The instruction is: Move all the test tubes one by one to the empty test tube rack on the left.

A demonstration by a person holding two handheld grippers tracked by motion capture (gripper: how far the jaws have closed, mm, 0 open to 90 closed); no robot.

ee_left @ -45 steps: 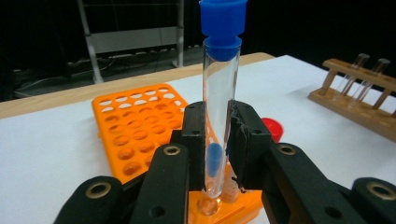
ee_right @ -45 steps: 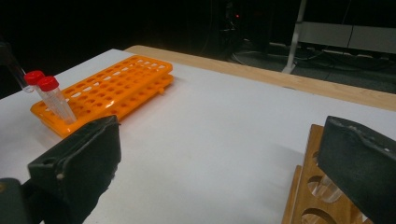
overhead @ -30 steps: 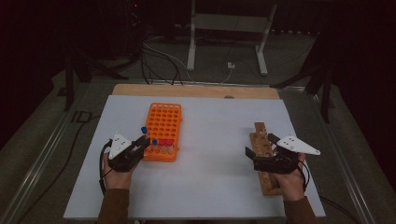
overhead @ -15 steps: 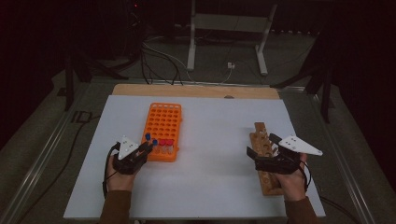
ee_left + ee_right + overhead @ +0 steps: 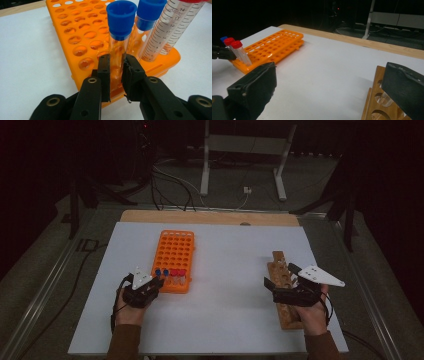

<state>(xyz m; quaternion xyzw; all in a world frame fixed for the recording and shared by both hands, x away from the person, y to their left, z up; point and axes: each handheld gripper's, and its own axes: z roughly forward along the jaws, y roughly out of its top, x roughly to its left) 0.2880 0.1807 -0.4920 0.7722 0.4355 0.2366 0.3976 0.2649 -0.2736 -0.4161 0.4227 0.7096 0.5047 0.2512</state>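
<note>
An orange tube rack (image 5: 176, 252) lies left of the table's middle, with blue-capped and red-capped tubes (image 5: 178, 273) standing along its near edge. My left gripper (image 5: 156, 284) is at the rack's near left corner. In the left gripper view the left gripper (image 5: 116, 72) is shut on the clear body of a blue-capped tube (image 5: 120, 37) that stands in the orange rack (image 5: 75, 32). A second blue-capped tube (image 5: 147, 17) and a graduated tube (image 5: 170, 27) stand just behind it. My right gripper (image 5: 280, 276) hovers open over a wooden rack (image 5: 277, 259), with nothing between its jaws.
The white table top (image 5: 225, 315) ends in a wooden strip (image 5: 210, 217) at the far edge. Cables and a metal stand (image 5: 240, 165) lie on the dark floor beyond. In the right gripper view the wooden rack (image 5: 382, 107) has open holes, and red-capped tubes (image 5: 239, 51) stand in the orange rack.
My left gripper has shifted slightly nearer and lower with the blue-capped tube, at the rack's near left corner. My right gripper has kept still.
</note>
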